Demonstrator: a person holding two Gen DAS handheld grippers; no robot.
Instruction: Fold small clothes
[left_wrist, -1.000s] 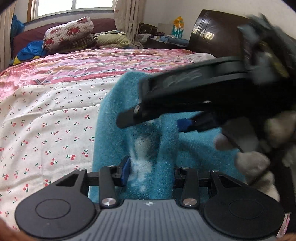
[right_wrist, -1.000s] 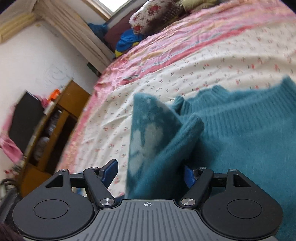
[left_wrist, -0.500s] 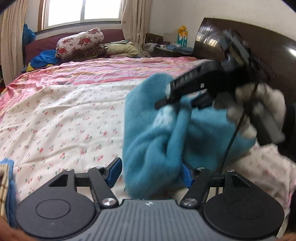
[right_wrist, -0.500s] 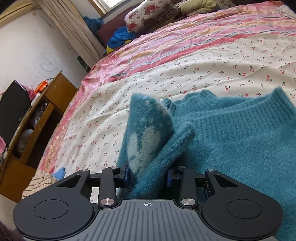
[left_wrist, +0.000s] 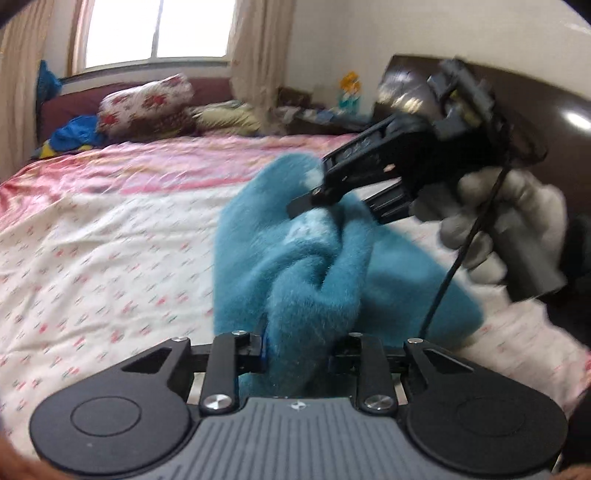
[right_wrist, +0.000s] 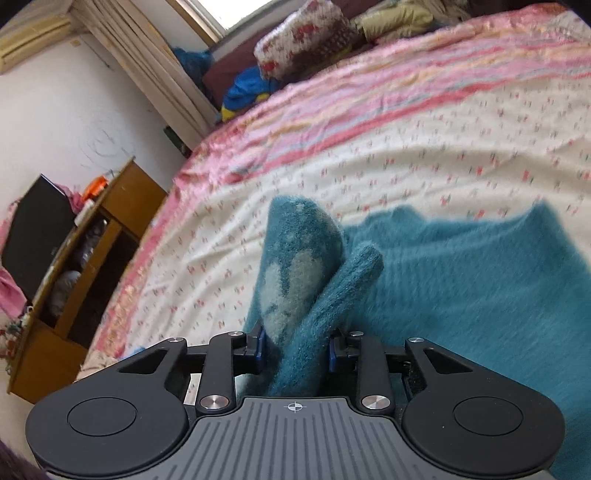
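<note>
A fuzzy teal sweater (left_wrist: 295, 266) with pale patches lies bunched on the cherry-print bedsheet (left_wrist: 110, 258). My left gripper (left_wrist: 297, 350) has a thick fold of it between its jaws, which are closing with the pads pressed into the knit. In the right wrist view the sweater (right_wrist: 461, 280) spreads to the right. My right gripper (right_wrist: 295, 349) is closing on a raised fold with a pale pattern, its pads squeezing the cloth. From the left wrist view the right gripper (left_wrist: 317, 206) bites the sweater's far upper edge, held by a white-gloved hand (left_wrist: 517, 221).
Pillows (left_wrist: 147, 99) and blue clothing (left_wrist: 74, 133) sit at the bed's far end under the window. A dark headboard (left_wrist: 554, 122) rises on the right. A wooden cabinet (right_wrist: 74, 277) with a black screen (right_wrist: 37, 229) stands beside the bed.
Both grippers have shut on folds of the sweater; the left opened wide, then clamped again. The left gripper has drawn back from the right one, and the sweater bunches up between them.
</note>
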